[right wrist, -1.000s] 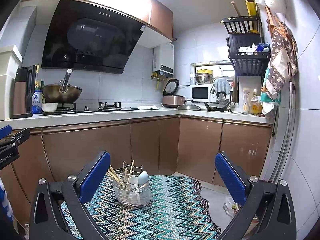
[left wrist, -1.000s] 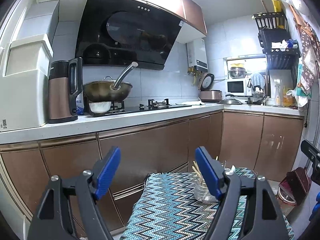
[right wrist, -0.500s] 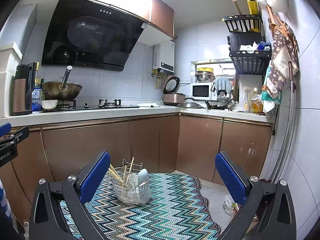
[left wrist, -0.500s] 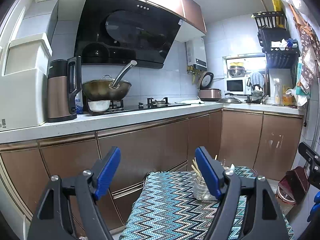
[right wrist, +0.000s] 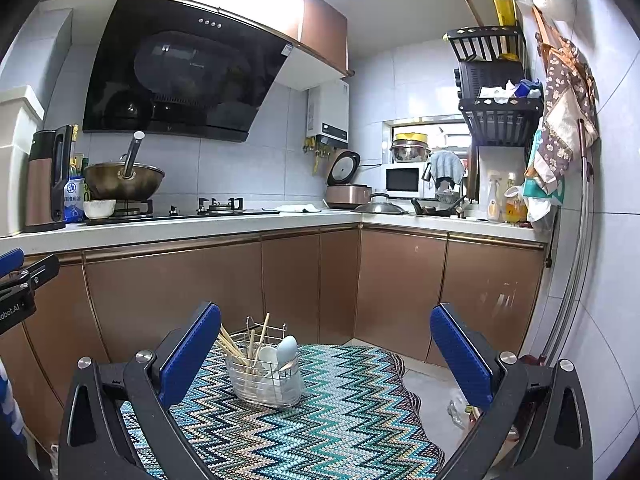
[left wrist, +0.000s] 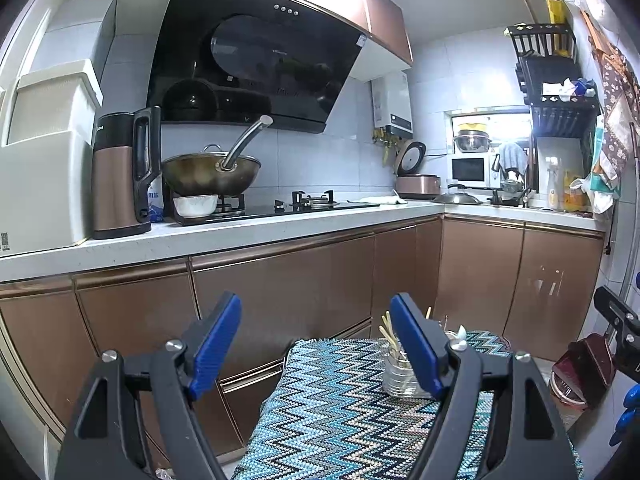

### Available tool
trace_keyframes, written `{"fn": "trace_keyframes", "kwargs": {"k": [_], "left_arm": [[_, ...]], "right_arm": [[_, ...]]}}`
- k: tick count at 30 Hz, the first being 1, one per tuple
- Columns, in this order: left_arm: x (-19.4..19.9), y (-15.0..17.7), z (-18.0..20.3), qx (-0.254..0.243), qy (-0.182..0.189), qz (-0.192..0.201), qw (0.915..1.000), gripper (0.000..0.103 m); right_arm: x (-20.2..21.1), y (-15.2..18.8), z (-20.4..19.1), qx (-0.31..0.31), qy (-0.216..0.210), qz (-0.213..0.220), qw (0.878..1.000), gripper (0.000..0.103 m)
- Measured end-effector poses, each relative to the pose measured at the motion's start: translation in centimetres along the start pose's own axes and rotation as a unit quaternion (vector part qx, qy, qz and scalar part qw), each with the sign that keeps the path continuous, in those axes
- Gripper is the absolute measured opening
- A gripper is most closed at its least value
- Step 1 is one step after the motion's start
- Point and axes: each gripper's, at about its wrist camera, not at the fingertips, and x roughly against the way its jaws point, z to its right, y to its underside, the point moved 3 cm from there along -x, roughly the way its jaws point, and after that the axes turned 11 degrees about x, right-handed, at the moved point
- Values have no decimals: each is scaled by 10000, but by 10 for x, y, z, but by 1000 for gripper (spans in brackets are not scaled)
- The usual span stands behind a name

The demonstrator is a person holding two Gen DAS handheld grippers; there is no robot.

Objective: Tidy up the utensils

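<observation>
Tongs left [left wrist: 316, 342], right [right wrist: 326, 352]: released, empty | utensil caddy [right wrist: 266, 376] on zigzag cloth [right wrist: 320, 432]

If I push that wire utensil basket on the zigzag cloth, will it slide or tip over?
The wire utensil basket looks light and open, so probably easy to shove. Chopsticks and spoons stand tall above its rim, so it may tip. The woven cloth could bunch rather than let it slide.

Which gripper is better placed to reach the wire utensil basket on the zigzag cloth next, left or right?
Probably the right gripper: the utensil basket sits in plain view between its open fingers. In the left wrist view, the left gripper has one finger partly hiding the basket, off to its right side.
</observation>
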Motion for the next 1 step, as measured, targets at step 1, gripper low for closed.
{"fn": "trace_keyframes", "kwargs": {"k": [1], "left_arm": [[0,0,0,4,0,0,10000,76]], "right_arm": [[0,0,0,-2,-3,-2,10000,103]]}}
